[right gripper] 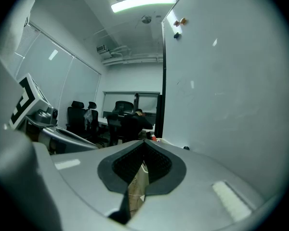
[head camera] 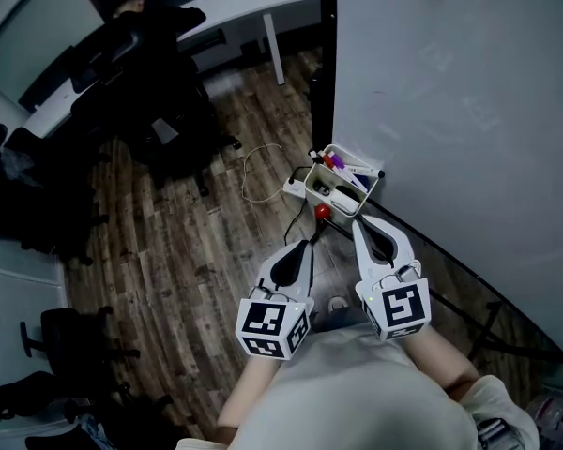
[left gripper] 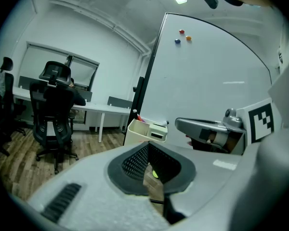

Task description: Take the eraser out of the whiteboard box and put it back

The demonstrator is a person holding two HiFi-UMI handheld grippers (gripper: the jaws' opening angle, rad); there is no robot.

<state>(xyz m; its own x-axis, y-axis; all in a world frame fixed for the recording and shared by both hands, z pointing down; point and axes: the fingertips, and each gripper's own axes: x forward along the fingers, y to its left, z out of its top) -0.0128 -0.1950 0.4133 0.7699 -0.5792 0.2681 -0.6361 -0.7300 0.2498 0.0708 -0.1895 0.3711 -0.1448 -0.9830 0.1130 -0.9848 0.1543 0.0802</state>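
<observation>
Wooden floor [head camera: 216,251] spreads under a big whiteboard [head camera: 450,111], with a white desk [head camera: 253,3] and black office chairs [head camera: 159,120] further back. A cream box [head camera: 309,189] hangs by the whiteboard's dark edge, with markers [head camera: 336,162] standing at its far end. The eraser [left gripper: 158,133] lies inside the box, at the end next to the whiteboard. It is a pale block with a dark slot on its face. It lies level, with its long side running along the front of the box toward the whiteboard. It is too small in every view to tell more about its ends.

Just short of the box, the left gripper [head camera: 305,245] has its jaws closed tip to tip with nothing between them. Only floor shows through the gap behind the pads. Beside it, nearer the whiteboard, the right gripper [head camera: 358,221] has its tips close to the box's near rim; I cannot tell if they touch. Its jaws are pressed fully together too, and they hold nothing.
</observation>
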